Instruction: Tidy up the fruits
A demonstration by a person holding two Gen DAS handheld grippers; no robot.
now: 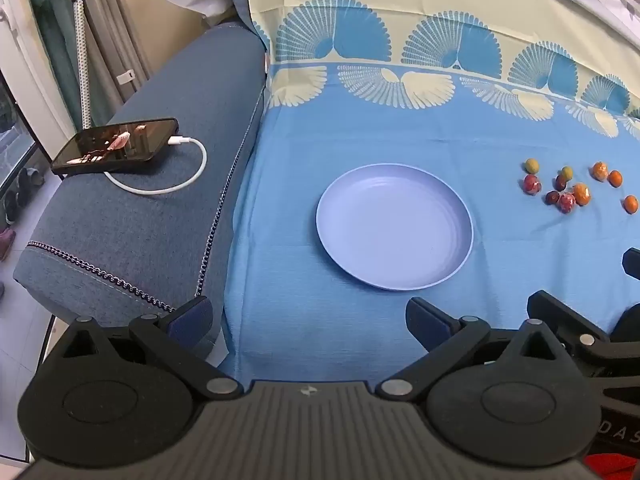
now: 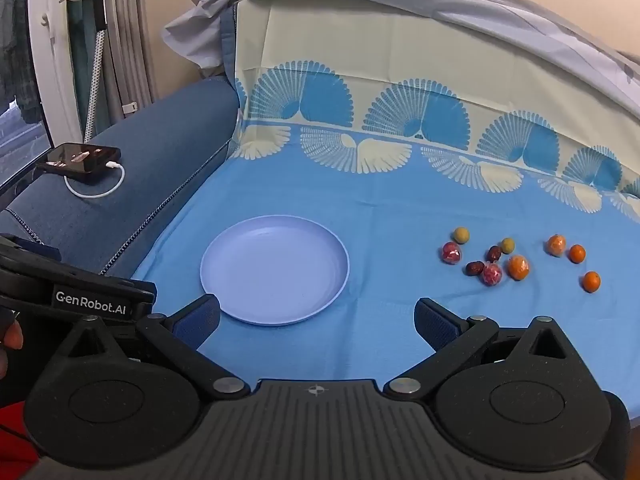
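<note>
A blue sofa arm (image 1: 152,200) stands beside a window (image 2: 20,120) and beige wall (image 2: 180,0).

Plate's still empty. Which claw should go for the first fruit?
Probably right. The fruits lie right of the plate, nearer the open right claw. The left claw, also open, sits on the plate's far side from them.

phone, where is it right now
In both wrist views the phone lies at the far left on the blue sofa arm, its white charging cable looping beside it, well left of the empty plate.

Even, soft light — edges perhaps warped.
</note>
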